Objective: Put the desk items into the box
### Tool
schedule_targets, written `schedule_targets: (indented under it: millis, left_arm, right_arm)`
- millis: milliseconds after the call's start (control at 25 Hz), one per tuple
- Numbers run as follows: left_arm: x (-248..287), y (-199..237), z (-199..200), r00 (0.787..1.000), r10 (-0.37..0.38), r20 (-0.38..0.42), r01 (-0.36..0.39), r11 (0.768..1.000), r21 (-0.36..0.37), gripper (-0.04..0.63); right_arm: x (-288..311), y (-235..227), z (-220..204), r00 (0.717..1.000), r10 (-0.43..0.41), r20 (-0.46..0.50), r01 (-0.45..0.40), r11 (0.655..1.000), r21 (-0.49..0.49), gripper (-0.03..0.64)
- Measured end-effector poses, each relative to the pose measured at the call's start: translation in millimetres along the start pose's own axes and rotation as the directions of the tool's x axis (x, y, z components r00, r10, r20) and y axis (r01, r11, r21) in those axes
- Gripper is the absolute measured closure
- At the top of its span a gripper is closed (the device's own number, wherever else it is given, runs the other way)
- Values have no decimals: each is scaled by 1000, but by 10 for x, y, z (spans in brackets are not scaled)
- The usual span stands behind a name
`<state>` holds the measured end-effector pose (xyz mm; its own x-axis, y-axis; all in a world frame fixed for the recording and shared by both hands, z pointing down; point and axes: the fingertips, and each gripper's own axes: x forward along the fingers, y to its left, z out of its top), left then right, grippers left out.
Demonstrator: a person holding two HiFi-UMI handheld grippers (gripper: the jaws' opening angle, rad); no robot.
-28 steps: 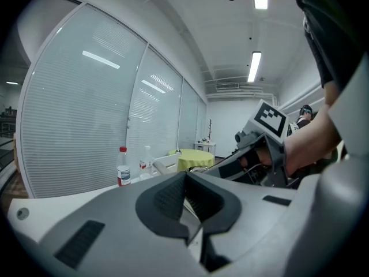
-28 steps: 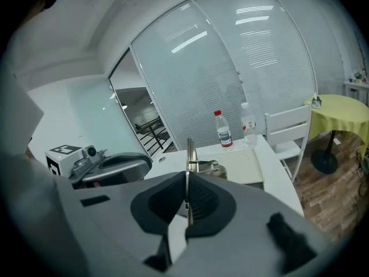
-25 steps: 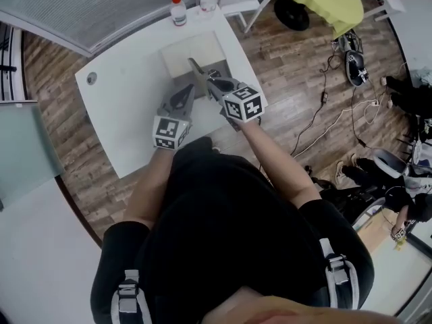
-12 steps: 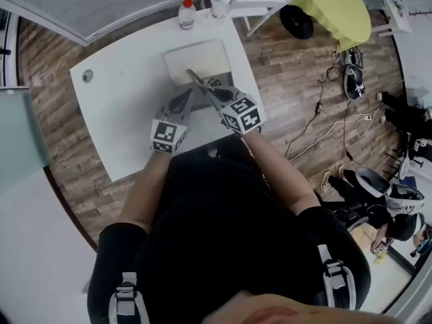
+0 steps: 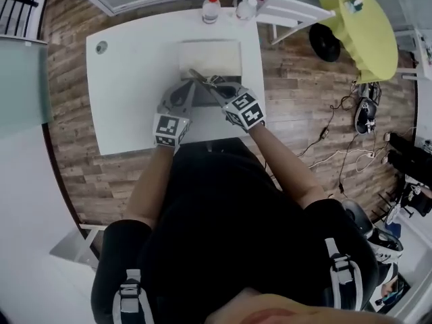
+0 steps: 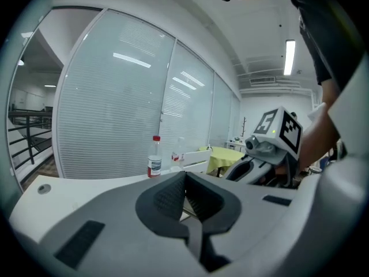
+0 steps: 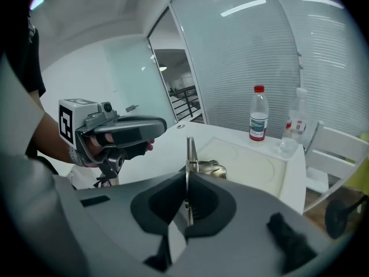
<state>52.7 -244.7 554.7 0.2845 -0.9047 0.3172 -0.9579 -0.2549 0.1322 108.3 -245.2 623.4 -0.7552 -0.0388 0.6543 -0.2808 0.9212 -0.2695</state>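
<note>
My right gripper (image 7: 185,199) is pressed together on a thin metal tool (image 7: 189,153), its flat blade standing edge-up between the pads and poking out ahead. My left gripper (image 6: 184,196) is closed with nothing in it, and sits just beside the right one.

Over the last second my hands have barely shifted against the desk. It is mostly my head that has swung, so the desk now sits squarer below me. The tool's tip is still at the near edge of the shallow cream box (image 5: 210,54) rather than well over it, so I judge the drop is still ahead: reach forward, then let go.

The white desk (image 5: 128,86) is otherwise nearly bare, with a red-capped water bottle (image 5: 211,9) and a clear bottle (image 7: 294,127) at its far edge. Around it are a wood floor (image 5: 297,100), blind-covered glass walls (image 6: 115,114) and a yellow table (image 5: 361,25).
</note>
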Motion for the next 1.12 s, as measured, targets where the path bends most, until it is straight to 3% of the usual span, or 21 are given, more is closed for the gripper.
schedule_targets:
  millis: [240, 520, 1120]
  left_arm:
    - [-18, -32, -116, 994, 113, -4, -113, 993, -28, 583]
    - [1, -28, -219, 983, 183, -7, -184, 982, -48, 583]
    - [-62, 132, -526, 972, 232, -46, -235, 970, -70, 583]
  right_arm:
    - [83, 63, -159, 990, 106, -88, -115, 989, -97, 600]
    - [213, 74, -389, 971, 158, -177, -191, 964, -184, 600]
    - [595, 86, -849, 908, 182, -378, -282, 932, -227, 600]
